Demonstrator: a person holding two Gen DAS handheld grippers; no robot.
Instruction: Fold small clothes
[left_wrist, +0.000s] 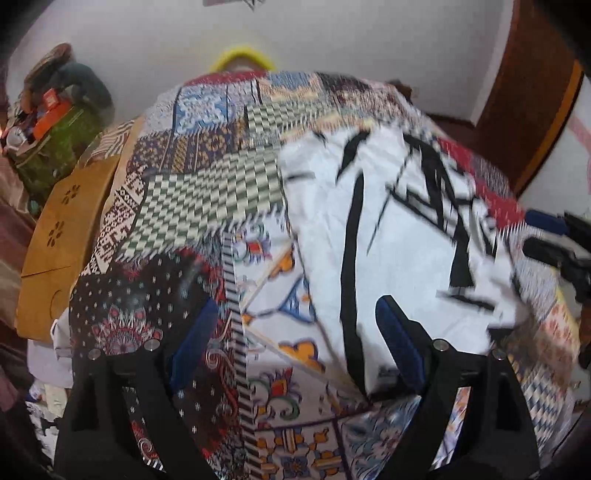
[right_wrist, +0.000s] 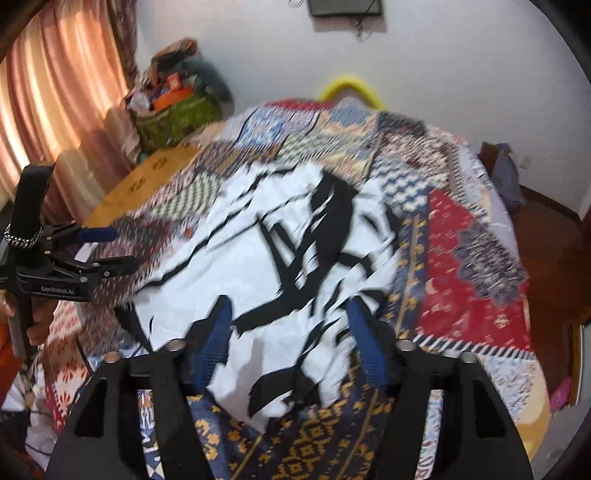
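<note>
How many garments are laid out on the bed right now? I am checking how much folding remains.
1. A white cloth garment with black brush-stroke markings lies on the patchwork bedspread, in front of both grippers. Others may be hidden outside the views or in the clutter by the wall.

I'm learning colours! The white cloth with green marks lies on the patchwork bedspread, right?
Not quite: the marks on the white cloth are black, not green, as the right wrist view shows. It does lie on the patchwork bedspread.
</note>
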